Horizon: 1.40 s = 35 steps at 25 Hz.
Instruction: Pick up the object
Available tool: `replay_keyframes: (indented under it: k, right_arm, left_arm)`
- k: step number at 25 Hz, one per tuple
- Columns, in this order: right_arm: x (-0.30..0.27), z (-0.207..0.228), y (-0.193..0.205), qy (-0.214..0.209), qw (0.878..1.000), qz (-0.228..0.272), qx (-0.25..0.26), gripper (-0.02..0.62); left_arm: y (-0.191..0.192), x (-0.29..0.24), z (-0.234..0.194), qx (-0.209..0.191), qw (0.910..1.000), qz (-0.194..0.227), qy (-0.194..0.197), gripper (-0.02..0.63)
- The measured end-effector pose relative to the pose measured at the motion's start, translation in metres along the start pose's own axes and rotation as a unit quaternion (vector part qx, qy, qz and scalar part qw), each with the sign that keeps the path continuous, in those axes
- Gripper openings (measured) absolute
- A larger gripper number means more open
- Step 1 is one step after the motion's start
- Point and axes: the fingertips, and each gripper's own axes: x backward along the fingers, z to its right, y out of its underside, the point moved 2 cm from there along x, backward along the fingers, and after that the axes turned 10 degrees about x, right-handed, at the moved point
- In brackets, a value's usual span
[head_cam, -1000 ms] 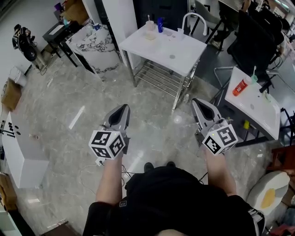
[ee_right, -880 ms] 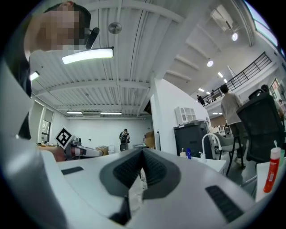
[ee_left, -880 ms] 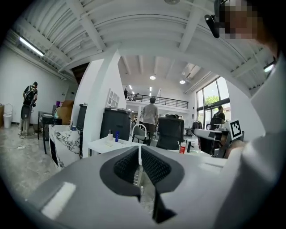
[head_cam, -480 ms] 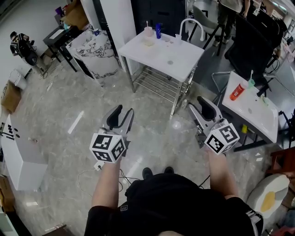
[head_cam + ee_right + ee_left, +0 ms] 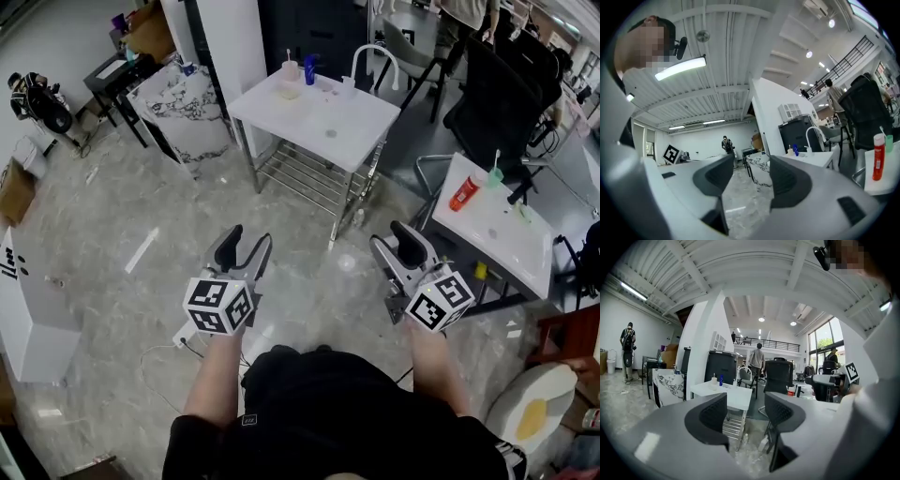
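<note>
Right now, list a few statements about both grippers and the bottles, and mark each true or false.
1. The left gripper holds a cup. False: its jaws stand apart, having just been opening, and nothing is between them.
2. The right gripper is open and empty. True; its jaws have just been opening too.
3. The red bottle stands on the right-hand table. True.
4. The blue bottle lies on the floor. False: it stands upright at the far edge of the table ahead.
5. Both grippers rest on a table. False: they are held in the air over the floor, apart from both tables.
</note>
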Motion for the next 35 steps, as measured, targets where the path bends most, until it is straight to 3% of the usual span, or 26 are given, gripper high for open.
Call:
replay_keyframes:
  k: [7, 12, 22, 27, 31, 35]
  right_arm:
    - [0.035, 0.026, 0.036, 0.033, 0.999, -0.031, -0.029, 0.209]
    - [0.011, 0.050, 0.043, 0.031, 0.999, -0.034, -0.029, 0.209]
    - [-0.122, 0.061, 0.037, -0.014, 0.999, -0.036, 0.005, 0.209]
    - [-0.212, 0.088, 0.051, -0.003, 0.998, -0.062, -0.012, 0.209]
    - [-0.294, 0.101, 0.064, 0.000, 0.997, -0.068, -0.046, 0.209]
    - [-0.367, 0.101, 0.053, 0.020, 0.997, -0.058, -0.036, 0.209]
  left_arm:
    - [0.032, -0.011, 0.011, 0.011, 0.9995, -0.031, 0.003, 0.239]
    - [0.030, -0.030, -0.008, 0.018, 0.9992, -0.035, -0.005, 0.238]
    - [-0.009, -0.097, -0.091, -0.007, 0.9997, -0.023, 0.007, 0.238]
    - [-0.031, -0.147, -0.160, -0.021, 0.9987, -0.044, 0.015, 0.238]
    - [-0.060, -0.181, -0.228, -0.009, 0.9988, -0.044, 0.020, 0.238]
    - [-0.101, -0.187, -0.285, -0.011, 0.9994, -0.028, 0.017, 0.238]
